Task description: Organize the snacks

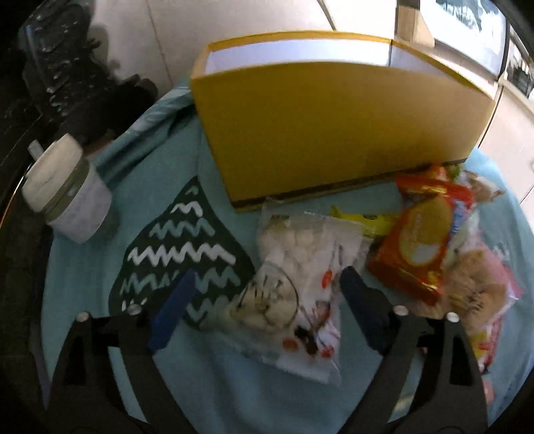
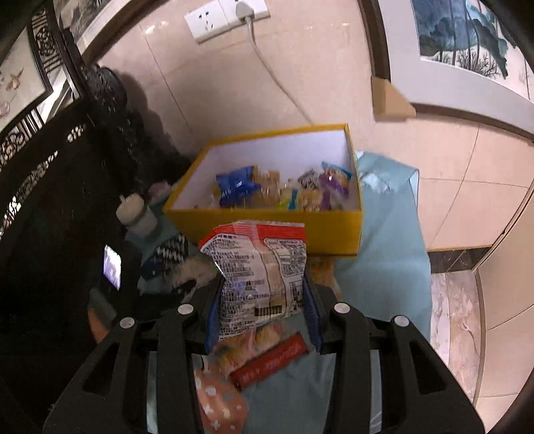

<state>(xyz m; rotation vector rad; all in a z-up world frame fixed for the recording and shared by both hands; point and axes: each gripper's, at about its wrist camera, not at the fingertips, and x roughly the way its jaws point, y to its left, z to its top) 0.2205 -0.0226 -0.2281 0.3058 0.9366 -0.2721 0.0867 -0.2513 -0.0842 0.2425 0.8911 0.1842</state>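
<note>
A yellow box (image 1: 337, 133) stands on the blue-covered table; in the right wrist view the yellow box (image 2: 267, 230) holds several snack packets (image 2: 283, 187). My left gripper (image 1: 267, 287) is open, its blue fingers either side of a clear bag of white sweets (image 1: 300, 267) lying on the cloth. An orange biscuit packet (image 1: 417, 247) and more snacks lie to its right. My right gripper (image 2: 263, 297) is shut on a red-and-white snack bag (image 2: 260, 267), held above the table in front of the box.
A lidded cup (image 1: 63, 193) stands at the left, next to a dark zigzag-patterned mat (image 1: 180, 253). Loose snacks (image 2: 260, 354) lie under the right gripper. Dark carved furniture (image 2: 40, 200) is at the left; a tiled wall with a socket (image 2: 227, 16) is behind.
</note>
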